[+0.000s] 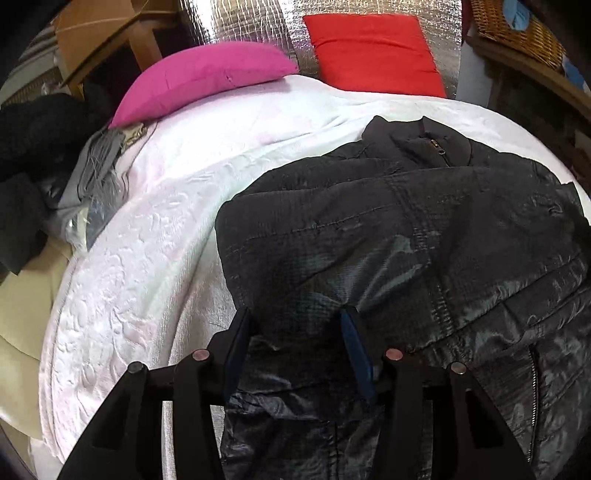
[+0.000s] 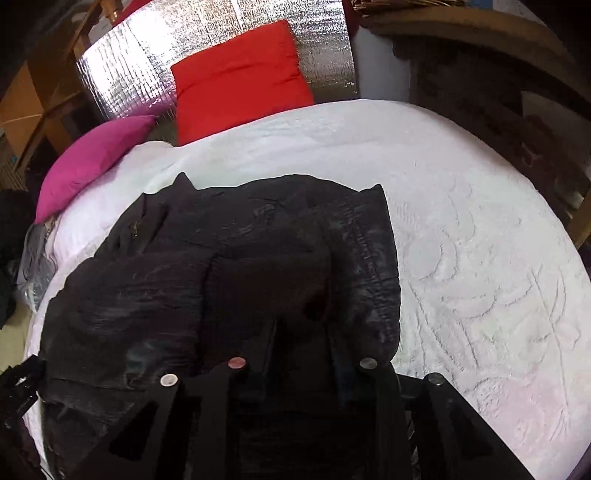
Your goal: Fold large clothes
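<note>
A black padded jacket [image 1: 424, 236] lies on a bed covered with a white quilted bedspread [image 1: 155, 236], its collar and zip pull toward the far end where a pink pillow [image 1: 199, 79] and a red pillow [image 1: 373, 53] rest against a silver foil panel [image 1: 251, 26]. The sides and sleeves look to be already turned inward, so the jacket forms a narrow, bulky block, and the step in hand appears to be taking hold of the near hem for the lengthwise fold toward the collar. The left gripper [image 1: 295, 317] sits over the jacket's near left part with its blue-padded fingers [image 1: 352, 332] standing partly apart and a hump of the shiny cloth bunched up between them; the pads seem to press into that cloth, so it reads as a loose pinch on a thick fold. The right gripper [image 2: 301, 332] is at the near right part of the jacket [image 2: 221, 266]; its fingers are drawn close with dark fabric between them, though the black cloth against black fingers makes the contact hard to see. The next move probably calls for both hands to lift together and carry the hem evenly forward, keeping the slippery layers from sliding out and the tucked sleeves from spilling open. A heap of dark and grey clothes [image 1: 48, 177] waits at the bed's left edge.
</note>
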`<state>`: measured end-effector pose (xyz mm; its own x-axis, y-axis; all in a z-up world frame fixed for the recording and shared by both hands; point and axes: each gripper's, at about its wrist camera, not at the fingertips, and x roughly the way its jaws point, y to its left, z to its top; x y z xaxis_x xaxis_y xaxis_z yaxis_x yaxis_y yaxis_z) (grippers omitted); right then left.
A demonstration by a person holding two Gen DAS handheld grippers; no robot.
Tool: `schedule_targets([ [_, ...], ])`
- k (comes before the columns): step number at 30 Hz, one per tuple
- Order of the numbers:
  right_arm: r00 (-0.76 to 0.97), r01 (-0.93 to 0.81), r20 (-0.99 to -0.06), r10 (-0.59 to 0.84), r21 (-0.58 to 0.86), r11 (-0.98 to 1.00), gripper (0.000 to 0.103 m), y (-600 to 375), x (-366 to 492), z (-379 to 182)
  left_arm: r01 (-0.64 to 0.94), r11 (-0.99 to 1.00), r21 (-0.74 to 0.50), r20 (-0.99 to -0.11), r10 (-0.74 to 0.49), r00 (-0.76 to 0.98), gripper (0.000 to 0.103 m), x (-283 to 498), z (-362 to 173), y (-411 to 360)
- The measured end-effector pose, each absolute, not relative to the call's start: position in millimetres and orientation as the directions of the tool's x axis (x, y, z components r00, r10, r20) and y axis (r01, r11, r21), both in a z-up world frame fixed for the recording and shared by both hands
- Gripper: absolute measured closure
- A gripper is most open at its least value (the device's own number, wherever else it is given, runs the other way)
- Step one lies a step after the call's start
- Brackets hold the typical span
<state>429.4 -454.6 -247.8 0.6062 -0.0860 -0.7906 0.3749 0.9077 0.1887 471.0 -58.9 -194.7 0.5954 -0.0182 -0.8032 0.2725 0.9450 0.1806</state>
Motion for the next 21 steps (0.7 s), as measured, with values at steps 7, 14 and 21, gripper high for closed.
schedule_targets([
  [7,0.595,0.389,-0.798,-0.099,0.178,0.904,0.077,-465,431,-255,0.284,0.936,0.208,-0.793,-0.009,0.609,0.052,467,-196,-64],
  [14,0.589,0.394,-0.805,-0.073,0.207,0.895,0.075,-469,431,-253,0.284,0.933,0.222,-0.789,0.001,0.614,0.052,465,-197,-64],
  [21,0.624,0.383,-0.781,0.018,0.327,0.864,0.073,-479,419,-232,0.276,0.934,0.228,-0.791,0.013,0.611,0.051,466,-200,-64],
])
